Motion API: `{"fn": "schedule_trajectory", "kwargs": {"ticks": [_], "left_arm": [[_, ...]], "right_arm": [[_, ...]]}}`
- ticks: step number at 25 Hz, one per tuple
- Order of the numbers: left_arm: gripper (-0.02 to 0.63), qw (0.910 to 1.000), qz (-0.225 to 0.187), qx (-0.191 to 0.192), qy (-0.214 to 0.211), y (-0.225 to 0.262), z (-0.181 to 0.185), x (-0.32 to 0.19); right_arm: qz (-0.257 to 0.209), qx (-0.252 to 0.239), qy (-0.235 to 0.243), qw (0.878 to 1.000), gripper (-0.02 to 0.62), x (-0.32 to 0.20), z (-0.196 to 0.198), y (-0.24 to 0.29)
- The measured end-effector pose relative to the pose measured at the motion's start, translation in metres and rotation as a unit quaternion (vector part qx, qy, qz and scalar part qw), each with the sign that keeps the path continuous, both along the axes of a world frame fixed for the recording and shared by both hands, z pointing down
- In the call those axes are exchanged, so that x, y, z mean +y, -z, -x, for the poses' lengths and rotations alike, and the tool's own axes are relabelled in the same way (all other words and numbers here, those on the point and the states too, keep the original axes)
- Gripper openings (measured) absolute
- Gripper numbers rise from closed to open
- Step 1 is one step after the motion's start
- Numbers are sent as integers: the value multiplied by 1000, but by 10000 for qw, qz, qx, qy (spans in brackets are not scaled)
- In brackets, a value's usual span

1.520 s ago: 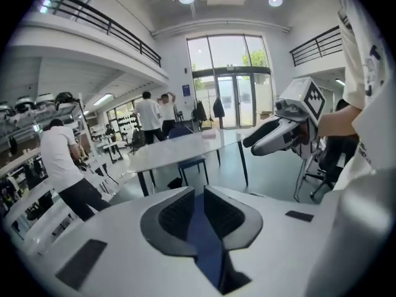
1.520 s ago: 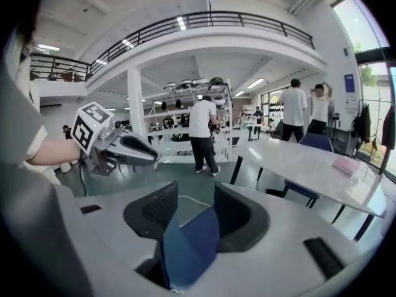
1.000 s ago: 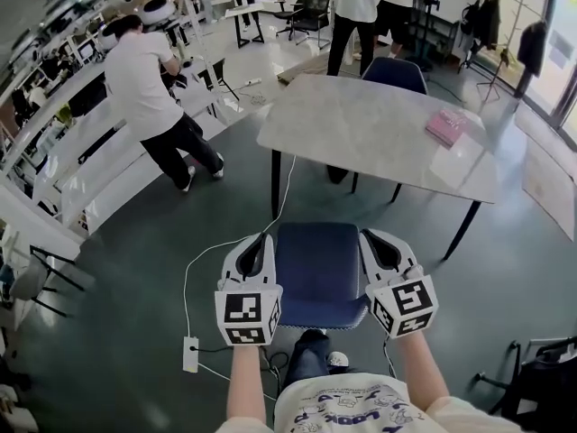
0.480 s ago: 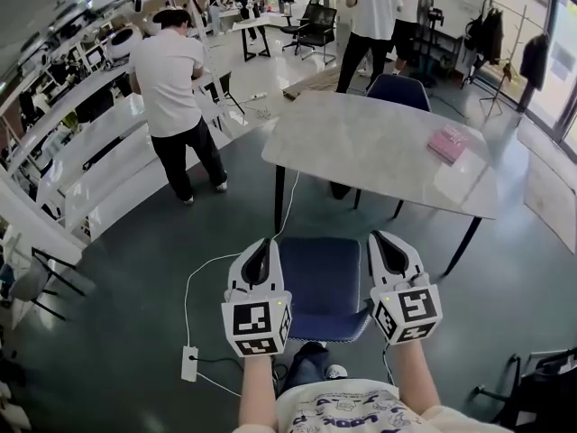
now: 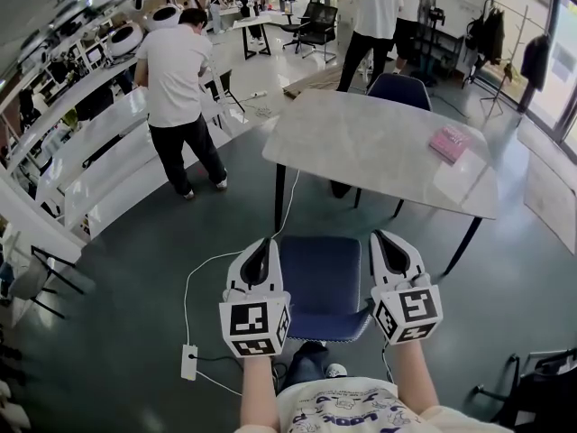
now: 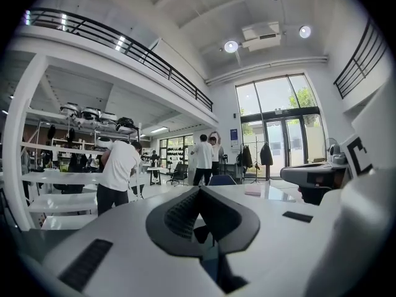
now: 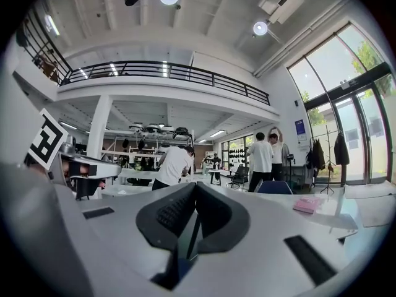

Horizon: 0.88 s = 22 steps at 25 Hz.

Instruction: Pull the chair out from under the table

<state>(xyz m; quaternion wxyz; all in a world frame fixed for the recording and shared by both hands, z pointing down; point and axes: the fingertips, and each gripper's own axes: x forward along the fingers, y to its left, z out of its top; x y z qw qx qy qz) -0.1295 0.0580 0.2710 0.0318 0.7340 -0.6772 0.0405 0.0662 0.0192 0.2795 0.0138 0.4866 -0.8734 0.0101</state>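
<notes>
**Chair clear of the table, both tools clenched and empty**

The blue chair [image 5: 320, 282] stands on the grey floor directly in front of the person. Its seat lies wholly on the near side of the table [image 5: 379, 142], with open floor showing between the seat's far edge and the table's near edge. The left tool [image 5: 261, 244] and the right tool [image 5: 384, 238] hover at either side of the seat, pointing towards the table. Each gripper view shows its jaws pressed together with nothing between them, only a sliver of blue chair far below the gap. Neither tool touches the chair as far as the head view shows.

On this showing, the pull looks finished or nearly so, since no part of the seat remains beneath the tabletop. If more clearance is wanted, the next move calls for opening a tool, lowering it to the chair's near edge and taking a fresh grip before drawing back. The white power strip [image 5: 189, 363] and its cable lie on the floor to the left, near the chair, and should be kept clear of the legs. A pink book [image 5: 448, 142] rests on the table's far right.
</notes>
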Motion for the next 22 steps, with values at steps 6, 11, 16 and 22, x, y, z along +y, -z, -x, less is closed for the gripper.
{"fn": "schedule_trajectory", "kwargs": {"ticks": [6, 11, 16, 22], "left_arm": [[17, 10000, 57, -78, 5, -2, 5, 1], [17, 9999, 75, -126, 1, -3, 3, 2], [17, 9998, 68, -172, -23, -1, 8, 0], [17, 9998, 98, -178, -63, -3, 6, 0]], "right_arm": [[4, 36, -10, 10000, 5, 0, 5, 1], [24, 28, -18, 10000, 5, -1, 4, 2], [35, 39, -40, 10000, 5, -2, 9, 2], [39, 36, -64, 10000, 3, -2, 6, 1]]}}
